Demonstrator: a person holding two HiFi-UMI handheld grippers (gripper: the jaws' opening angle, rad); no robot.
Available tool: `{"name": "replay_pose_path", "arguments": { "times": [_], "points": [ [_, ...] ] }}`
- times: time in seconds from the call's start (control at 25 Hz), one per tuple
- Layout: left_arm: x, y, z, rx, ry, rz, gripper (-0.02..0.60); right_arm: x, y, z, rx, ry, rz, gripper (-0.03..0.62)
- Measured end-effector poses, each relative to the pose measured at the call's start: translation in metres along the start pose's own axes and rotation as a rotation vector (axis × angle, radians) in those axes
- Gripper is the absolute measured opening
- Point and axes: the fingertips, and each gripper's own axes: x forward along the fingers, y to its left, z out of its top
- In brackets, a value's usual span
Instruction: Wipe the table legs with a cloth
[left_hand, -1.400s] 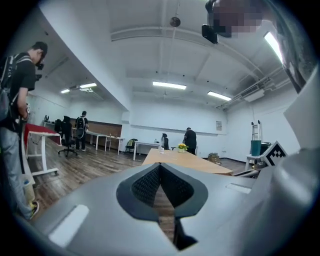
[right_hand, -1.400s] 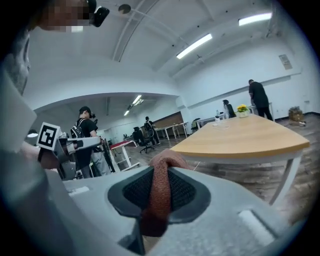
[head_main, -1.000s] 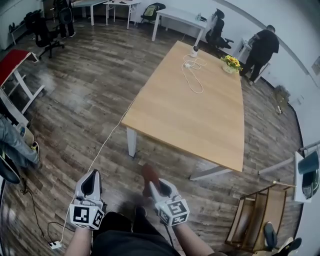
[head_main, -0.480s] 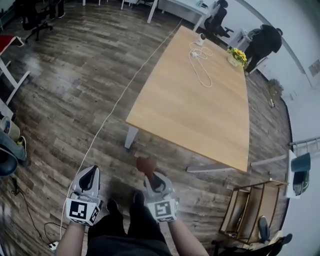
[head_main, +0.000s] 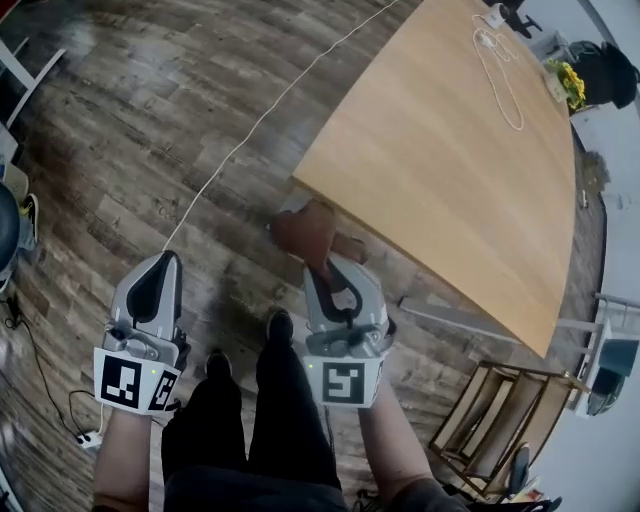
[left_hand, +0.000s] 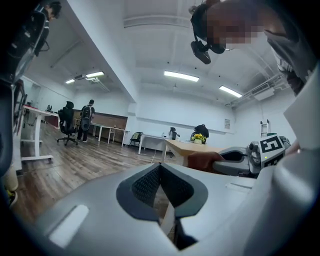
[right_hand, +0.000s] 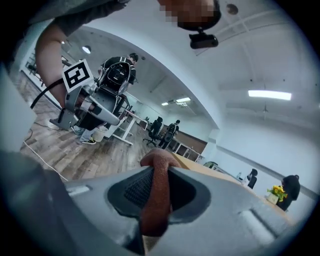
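My right gripper (head_main: 330, 268) is shut on a brown cloth (head_main: 305, 232), which bunches out past the fingertips right at the near corner of the wooden table (head_main: 450, 170). A sliver of the white table leg (head_main: 291, 205) shows just above the cloth; the rest is hidden behind it. In the right gripper view the cloth (right_hand: 156, 200) is pinched between the dark pads. To the left, my left gripper (head_main: 158, 268) hangs over the floor, shut and empty; its pads (left_hand: 150, 182) meet with nothing between them.
A white cable (head_main: 240, 140) runs across the wood floor to a power strip (head_main: 85, 438). A white bar (head_main: 450, 315) lies under the table's right side. A wooden frame (head_main: 490, 420) stands at lower right. A cord (head_main: 500, 70) and flowers (head_main: 565, 80) sit on the tabletop.
The view has closed in on the table. My right gripper has carried the cloth forward to the table's near corner. The left gripper stays shut beside it.
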Motion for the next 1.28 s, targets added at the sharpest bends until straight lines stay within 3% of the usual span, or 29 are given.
{"name": "replay_pose_path", "arguments": {
  "times": [0.24, 0.44, 0.68, 0.96, 1.28],
  "points": [
    [0.044, -0.001, -0.06, 0.02, -0.016, -0.058, 0.018, 0.034, 0.0, -0.02, -0.092, -0.11, -0.086, 0.063],
    [0.077, -0.007, -0.099, 0.046, -0.053, -0.12, 0.018, 0.049, -0.001, -0.025, -0.103, -0.161, -0.141, 0.063],
    [0.111, 0.008, -0.15, 0.025, -0.093, -0.131, 0.018, 0.07, 0.015, -0.049, -0.206, -0.245, -0.196, 0.063],
    [0.131, 0.014, -0.203, 0.078, -0.15, -0.189, 0.018, 0.086, 0.051, -0.117, -0.13, -0.246, -0.202, 0.063],
    [0.132, 0.031, -0.265, 0.103, -0.157, -0.226, 0.018, 0.101, 0.085, -0.194, 0.031, -0.154, -0.098, 0.063]
  ]
}}
